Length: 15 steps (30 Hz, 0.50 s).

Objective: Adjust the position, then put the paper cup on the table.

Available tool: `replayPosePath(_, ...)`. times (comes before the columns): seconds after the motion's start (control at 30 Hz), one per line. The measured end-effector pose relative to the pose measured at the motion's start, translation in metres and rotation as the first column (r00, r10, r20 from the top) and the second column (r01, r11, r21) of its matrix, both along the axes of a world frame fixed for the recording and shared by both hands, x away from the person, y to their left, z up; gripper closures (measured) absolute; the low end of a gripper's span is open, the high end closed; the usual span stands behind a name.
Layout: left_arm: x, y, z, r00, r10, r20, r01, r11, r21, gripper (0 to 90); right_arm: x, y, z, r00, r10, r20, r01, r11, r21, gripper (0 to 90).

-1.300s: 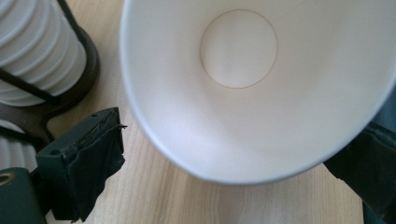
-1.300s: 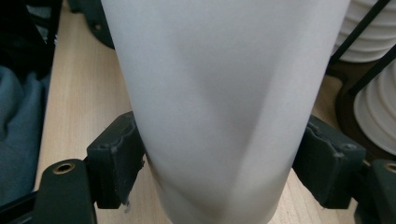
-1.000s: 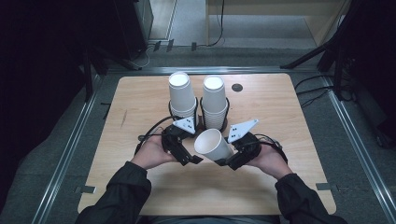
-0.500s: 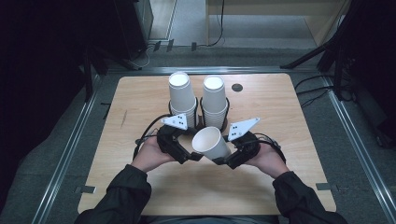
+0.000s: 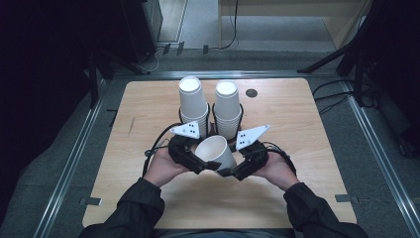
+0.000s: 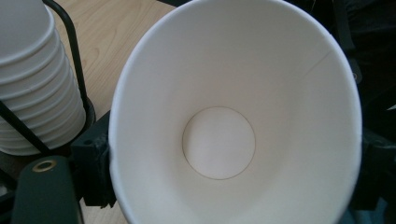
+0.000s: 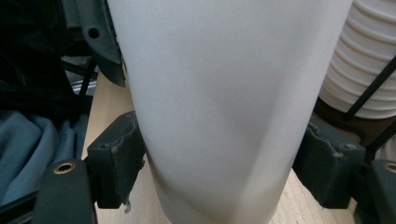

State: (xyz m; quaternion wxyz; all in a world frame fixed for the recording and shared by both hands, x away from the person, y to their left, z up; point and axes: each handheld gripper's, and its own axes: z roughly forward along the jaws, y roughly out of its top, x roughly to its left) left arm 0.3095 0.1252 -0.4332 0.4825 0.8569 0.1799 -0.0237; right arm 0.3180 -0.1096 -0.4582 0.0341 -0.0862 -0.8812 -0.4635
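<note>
A single white paper cup (image 5: pixel 214 151) is held tilted above the near middle of the wooden tabletop (image 5: pixel 307 134), its open mouth turned up and toward the person's left. In the left gripper view the mouth is pressed into an oval, and the round base shows deep inside.

The right claw (image 5: pixel 229 171) grips the cup low on its body. In the right gripper view its two black pads press against either side of the white wall, which is dented between them, so this claw is closed on the cup.

The left claw (image 5: pixel 204 165) is at the cup's rim. Its jaws have just been closing, with the cup between them; one pad (image 6: pixel 95 158) sits against the outside of the rim, while the other is hidden behind the cup, so whether this claw has a full hold cannot be told.

Both hands come in from the near edge, dark sleeves on the forearms, with a cable trailing from each gripper.

Just beyond the cup stand two stacks of upturned white paper cups, the left stack (image 5: pixel 192 101) and the right stack (image 5: pixel 227 106), side by side in black wire holders.
</note>
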Motion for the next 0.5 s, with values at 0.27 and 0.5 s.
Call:
replayPosePath(0.27,0.004,0.005,-0.001,1.0,0.002,-0.003,-0.001,0.9997,0.025,17.3,-0.002,-0.003,0.0,0.9995,-0.031,0.0,0.031,0.999,-0.031,16.2)
replayPosePath(0.5,0.006,0.007,-0.002,0.9994,0.033,-0.004,-0.033,0.9976,0.061,16.7,-0.003,-0.014,0.0,0.991,-0.133,0.012,0.134,0.9873,-0.086,16.1)
